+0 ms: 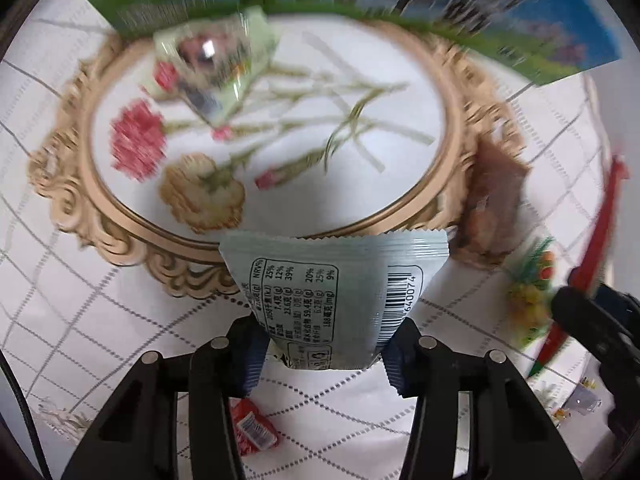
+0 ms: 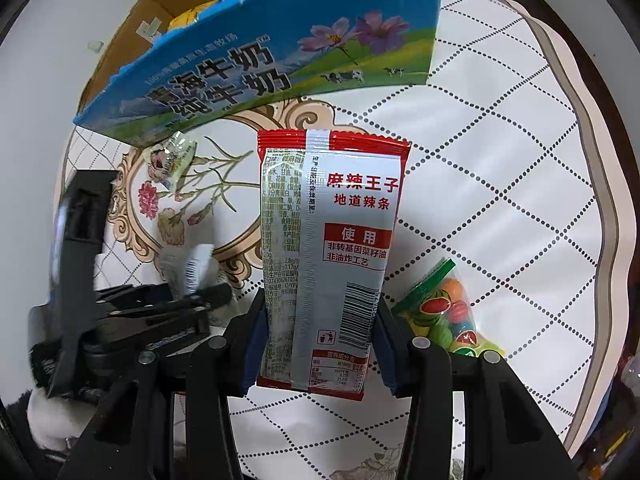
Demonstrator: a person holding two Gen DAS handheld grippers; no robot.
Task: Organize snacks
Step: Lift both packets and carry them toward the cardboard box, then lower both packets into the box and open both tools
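My left gripper (image 1: 324,350) is shut on a pale blue snack packet (image 1: 332,280), barcode side up, hanging over the near rim of an ornate gold-rimmed flower tray (image 1: 452,184). A small green packet (image 1: 216,68) lies on the tray's far side. My right gripper (image 2: 322,332) is shut on a red-and-silver spicy-strip packet (image 2: 332,208), held above the quilted white cloth just right of the tray (image 2: 240,250). The right wrist view also shows the left gripper (image 2: 200,300) at the left with its pale packet (image 2: 196,268).
An open blue-and-green milk carton box (image 2: 260,60) with wrapped snacks inside stands behind the tray. A clear bag of fruit candies (image 2: 444,312) lies on the cloth at the right. A brown packet (image 1: 492,200) rests by the tray's right rim, and a small red packet (image 1: 254,432) lies beneath the left gripper.
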